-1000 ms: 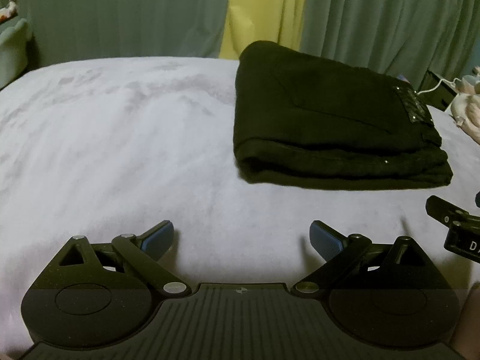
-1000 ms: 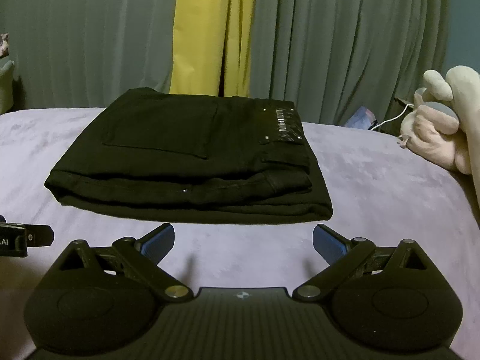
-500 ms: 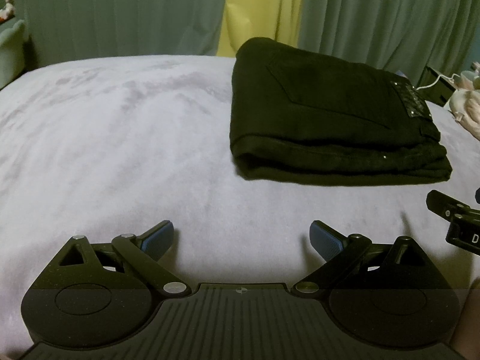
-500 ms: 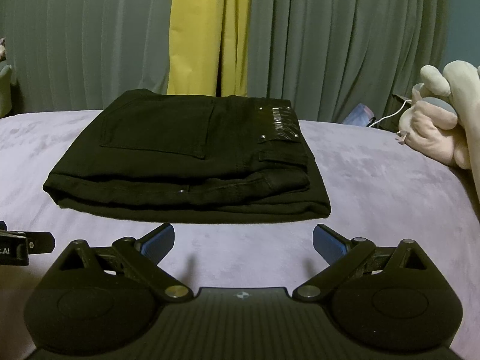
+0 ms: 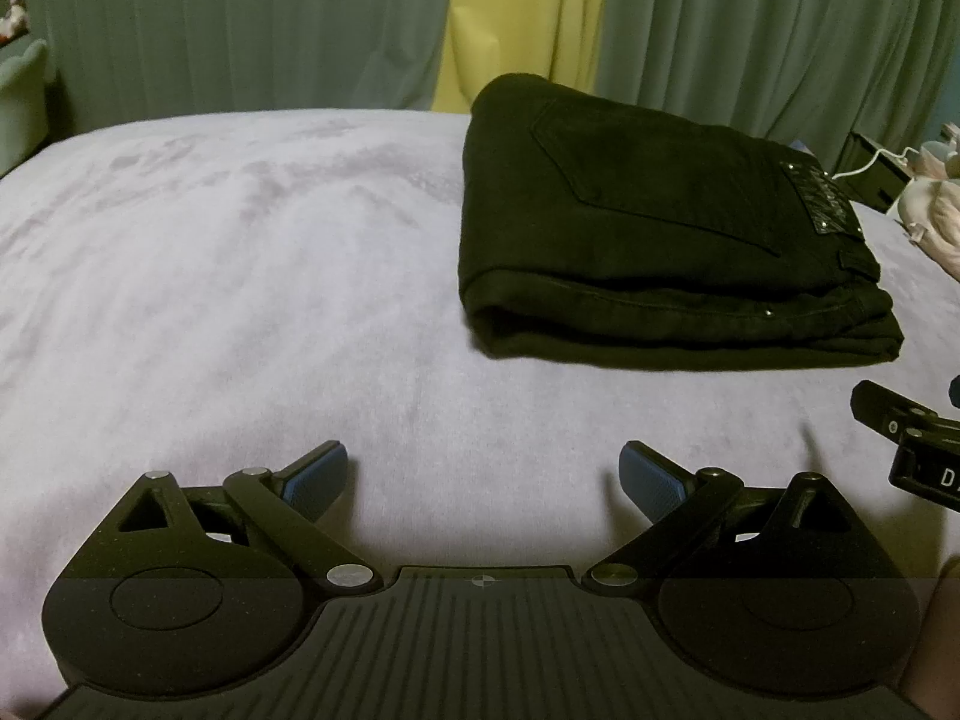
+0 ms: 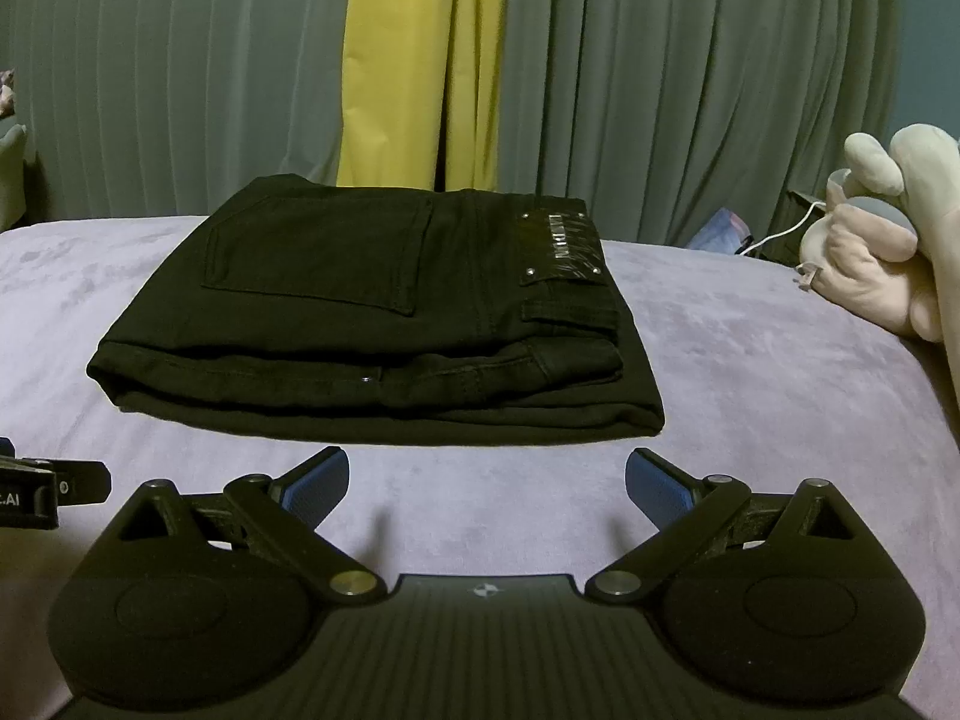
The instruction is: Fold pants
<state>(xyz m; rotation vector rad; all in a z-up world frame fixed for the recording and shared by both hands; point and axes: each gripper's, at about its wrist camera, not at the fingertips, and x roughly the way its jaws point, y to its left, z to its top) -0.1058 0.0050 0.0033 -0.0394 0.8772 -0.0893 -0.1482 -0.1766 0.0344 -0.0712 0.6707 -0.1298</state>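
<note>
**Pants folded, both tools clear**

From my left wrist view, the left hand-held gripper (image 5: 483, 474) sits at the bottom centre of the frame with its blue pads spread wide and nothing between them, over bare lilac bed (image 5: 240, 300). Moving right, the black pants (image 5: 660, 252) lie in the upper right of that frame as a compact stacked rectangle, back pocket and waistband patch facing up, apart from my pads.

In the right wrist view the pants (image 6: 372, 312) fill the centre, just beyond the right hand-held gripper (image 6: 487, 477), which is likewise spread wide and empty. At the far right edge a plush toy (image 6: 870, 252) rests on the bed.

I judge the folding itself done and this the release-and-retreat step. Next I would only check the layered edges for slippage, and otherwise keep both tools off the stack.
</note>
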